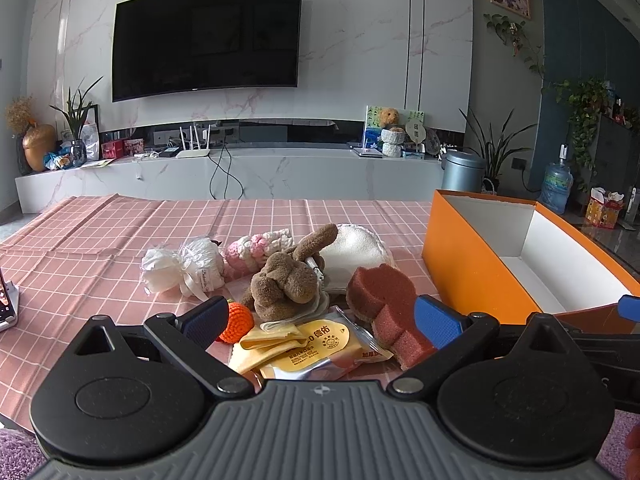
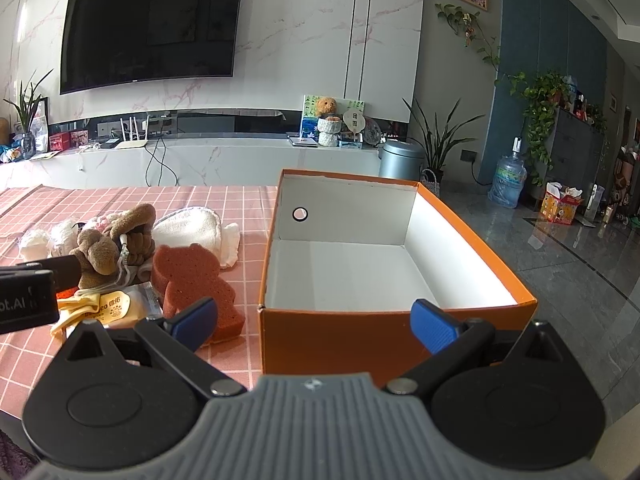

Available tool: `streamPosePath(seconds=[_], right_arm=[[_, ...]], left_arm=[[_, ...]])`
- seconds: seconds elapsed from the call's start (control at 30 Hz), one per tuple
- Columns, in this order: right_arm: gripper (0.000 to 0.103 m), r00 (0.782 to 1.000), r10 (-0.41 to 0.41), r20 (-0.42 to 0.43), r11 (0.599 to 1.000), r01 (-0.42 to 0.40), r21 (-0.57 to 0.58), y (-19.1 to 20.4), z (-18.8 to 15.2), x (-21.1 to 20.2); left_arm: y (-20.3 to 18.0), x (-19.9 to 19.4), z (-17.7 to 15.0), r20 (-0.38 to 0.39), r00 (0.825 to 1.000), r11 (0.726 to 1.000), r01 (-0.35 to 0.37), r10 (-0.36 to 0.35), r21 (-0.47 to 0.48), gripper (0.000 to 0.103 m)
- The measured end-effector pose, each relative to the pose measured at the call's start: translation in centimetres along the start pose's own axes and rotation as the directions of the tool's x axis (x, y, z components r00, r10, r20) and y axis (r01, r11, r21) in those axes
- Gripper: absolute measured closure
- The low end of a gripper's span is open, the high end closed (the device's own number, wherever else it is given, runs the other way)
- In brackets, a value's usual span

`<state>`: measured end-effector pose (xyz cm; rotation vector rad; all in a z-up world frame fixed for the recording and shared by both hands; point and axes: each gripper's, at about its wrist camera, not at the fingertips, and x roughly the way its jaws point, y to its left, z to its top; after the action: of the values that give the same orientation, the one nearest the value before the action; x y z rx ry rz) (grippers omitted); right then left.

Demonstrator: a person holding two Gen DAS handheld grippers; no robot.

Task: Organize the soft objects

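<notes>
Both tongs spread wide and carrying nothing right now: left tongs hanging low over the heap, right tongs parked in front of the orange box, which looks bare inside. Whole pile of soft stuff sitting on the bench just left of that box, pieces touching and overlapping. Red-brown bear-shaped sponge nearest the box — probably weighs next to nothing, squashes easily, grippy open-cell surface, so best pinched across the narrow waist rather than the wide head. Brown plush toy slumped in the middle on top of some folded cloth; floppy, likely to dangle, so worth grabbing the fat body and not a limb. Orange crochet ball right by the left pad, small and round — could roll or squirt out under a squeeze off centre. Foil snack packet and yellow cloth at the front: packet looks slick and crinkly, easiest taken by an edge. White wrapped bundle, pink-and-white knit and white pad further back, all light, none fragile by the look of it. Main snag guess: lifting one piece and dragging a neighbour along.
</notes>
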<state>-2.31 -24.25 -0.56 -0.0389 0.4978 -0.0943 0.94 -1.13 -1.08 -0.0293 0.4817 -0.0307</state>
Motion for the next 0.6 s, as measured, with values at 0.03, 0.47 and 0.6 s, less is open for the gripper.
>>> streamPosePath(seconds=[0.03,0.47,0.6], right_arm=[[0.002,1.0,0.004,0.003,1.0,-0.004,-0.002,0.1,0.0,-0.1],[0.002,0.993,0.102,0.062,0.991,-0.096,-0.091,1.2,0.7,-0.9],[0.002,0.984,0.15,0.098,0.982,-0.136,-0.131,1.7,1.9,-0.8]], left_arm=[[0.0,-0.1,0.0,0.0,1.0,1.0,0.005,-0.005,0.0,0.0],[1.5,0.0,0.6,-0.059,0.994,0.996,0.088,-0.09,-0.033,0.013],[2.4,0.2,1.1,-0.057,0.992,0.993,0.108,-0.111,-0.051,0.012]])
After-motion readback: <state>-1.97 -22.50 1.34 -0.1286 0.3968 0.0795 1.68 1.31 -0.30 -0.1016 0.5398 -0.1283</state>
